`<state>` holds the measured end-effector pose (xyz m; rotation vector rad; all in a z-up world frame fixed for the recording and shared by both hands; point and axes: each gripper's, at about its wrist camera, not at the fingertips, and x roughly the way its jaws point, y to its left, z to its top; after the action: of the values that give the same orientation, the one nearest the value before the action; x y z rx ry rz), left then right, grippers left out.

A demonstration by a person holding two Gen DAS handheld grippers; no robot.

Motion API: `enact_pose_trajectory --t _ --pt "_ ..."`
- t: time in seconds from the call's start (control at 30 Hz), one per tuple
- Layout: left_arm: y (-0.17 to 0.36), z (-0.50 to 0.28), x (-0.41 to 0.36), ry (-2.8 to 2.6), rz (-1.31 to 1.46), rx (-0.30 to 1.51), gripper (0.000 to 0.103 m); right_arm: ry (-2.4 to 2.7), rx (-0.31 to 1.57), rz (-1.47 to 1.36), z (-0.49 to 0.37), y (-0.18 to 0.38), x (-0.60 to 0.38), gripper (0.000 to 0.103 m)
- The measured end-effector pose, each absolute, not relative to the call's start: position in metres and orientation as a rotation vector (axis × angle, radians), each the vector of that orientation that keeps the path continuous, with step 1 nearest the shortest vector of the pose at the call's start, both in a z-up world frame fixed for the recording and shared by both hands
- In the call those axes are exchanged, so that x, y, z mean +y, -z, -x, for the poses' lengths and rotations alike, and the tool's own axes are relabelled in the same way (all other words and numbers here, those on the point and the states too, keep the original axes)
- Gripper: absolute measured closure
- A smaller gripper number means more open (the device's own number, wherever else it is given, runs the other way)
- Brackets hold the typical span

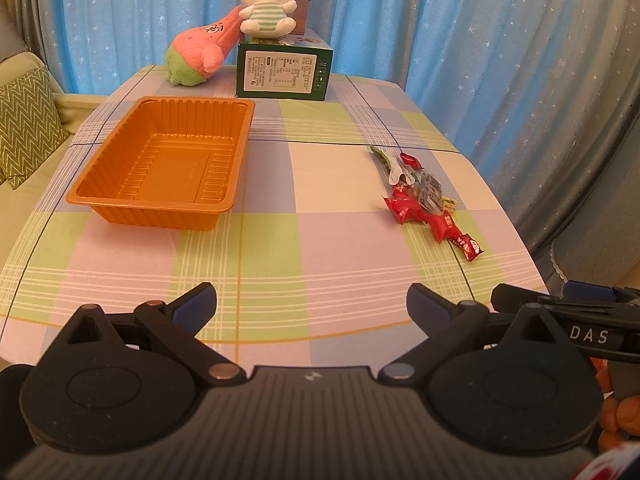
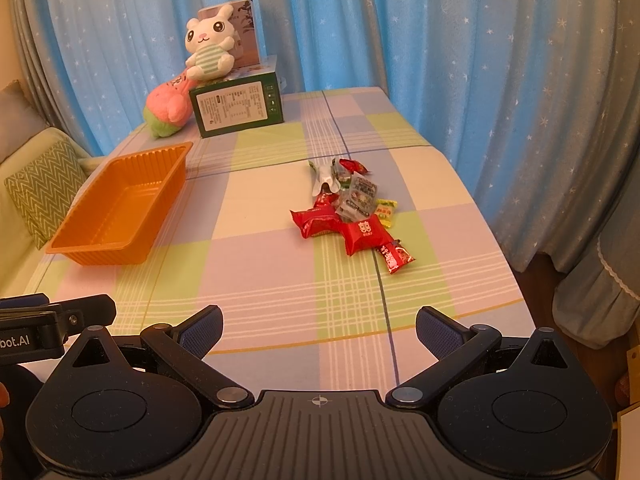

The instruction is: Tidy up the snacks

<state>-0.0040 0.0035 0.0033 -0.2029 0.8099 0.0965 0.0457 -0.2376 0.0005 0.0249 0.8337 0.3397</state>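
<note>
Right wrist view shows small crinkly wrapped snacks [image 2: 352, 212] piled on the checked surface [image 2: 256, 276], right of the empty orange plastic tray [image 2: 116, 204]. They look light and slippery; pinching a wrapper's twisted end seems best. Both the left hand-held gripper [image 1: 312, 300] and the right hand-held gripper [image 2: 319, 326] are wide open, holding nothing.

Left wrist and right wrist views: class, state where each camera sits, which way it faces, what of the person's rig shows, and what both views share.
Left wrist: on the left gripper, facing forward over the table; orange tray ahead-left, snack pile ahead-right; its open fingers show, the right gripper at the right edge.
Right wrist: on the right gripper, facing forward; its open fingers show, the left gripper at the left edge.
Shared: tray, snacks, green box, bunny plush, blue curtain.
</note>
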Motion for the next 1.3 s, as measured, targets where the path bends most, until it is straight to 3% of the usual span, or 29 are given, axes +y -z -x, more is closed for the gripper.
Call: enact_pose_trajectory --t 0.73,1.23,1.3 --pt "-0.003 -0.006 0.004 -0.076 0.230 0.800 0.002 -0.298 0.815 -0.052 -0.051 0.002 -0.255 0.001" --pt "0.026 -0.088 -0.009 0.055 0.174 0.807 0.002 -0.207 0.753 -0.022 -0.099 0.012 -0.313 0.001" --pt "0.036 -0.102 -0.010 0.070 0.149 0.814 0.002 -0.221 0.756 -0.011 -0.111 0.020 -0.315 0.006"
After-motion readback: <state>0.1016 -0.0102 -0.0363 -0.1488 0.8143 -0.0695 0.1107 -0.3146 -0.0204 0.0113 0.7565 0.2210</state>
